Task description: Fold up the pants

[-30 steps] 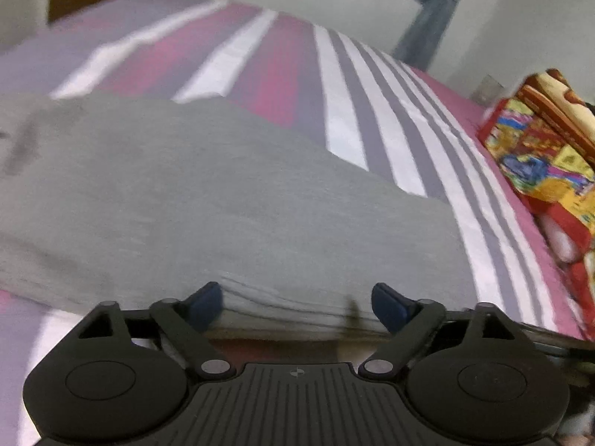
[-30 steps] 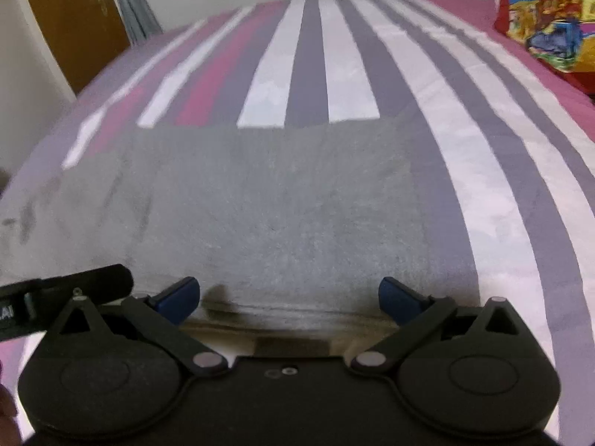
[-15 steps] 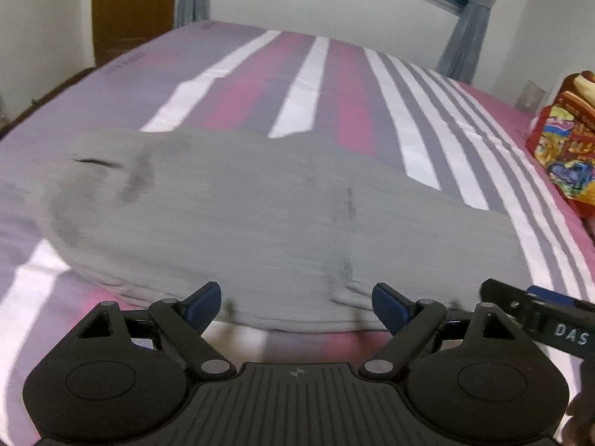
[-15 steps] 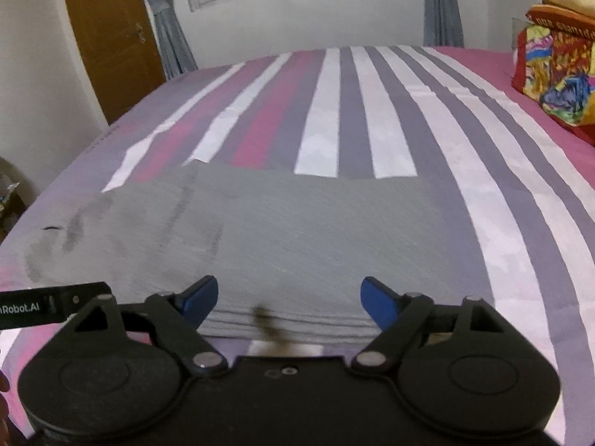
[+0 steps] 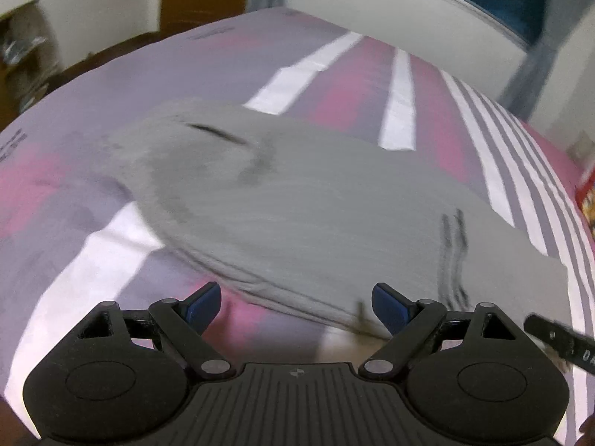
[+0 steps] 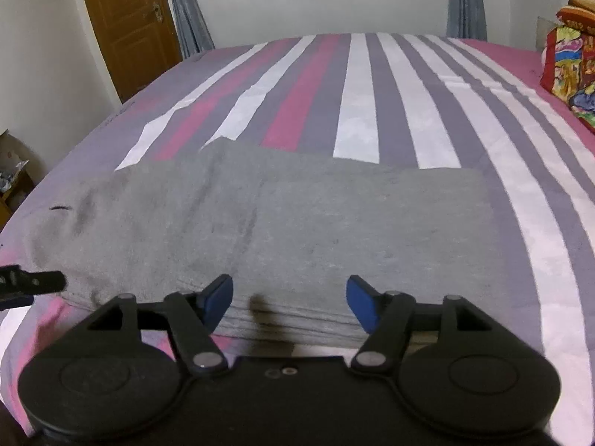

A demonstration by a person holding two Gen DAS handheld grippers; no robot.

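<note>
The grey pants [image 6: 297, 223] lie folded flat across the striped bed, waist end at the left, several layers showing along the near edge. They also show in the left wrist view [image 5: 316, 204]. My left gripper [image 5: 295, 306] is open and empty, just off the near edge of the pants. My right gripper [image 6: 290, 303] is open and empty, above the near edge. Part of the right gripper [image 5: 561, 342] shows at the right of the left wrist view. Part of the left gripper [image 6: 29, 282] shows at the left of the right wrist view.
The bed [image 6: 357, 104] has a pink, white and purple striped sheet. A colourful folded blanket [image 6: 572, 67] sits at the bed's right edge. A brown door [image 6: 130, 26] and curtained window wall stand behind. A small shelf [image 6: 11, 182] is at the left.
Both grippers have pulled back and risen from the near edge of the pants, staying open. The left wrist view has swung left toward the waist end.
</note>
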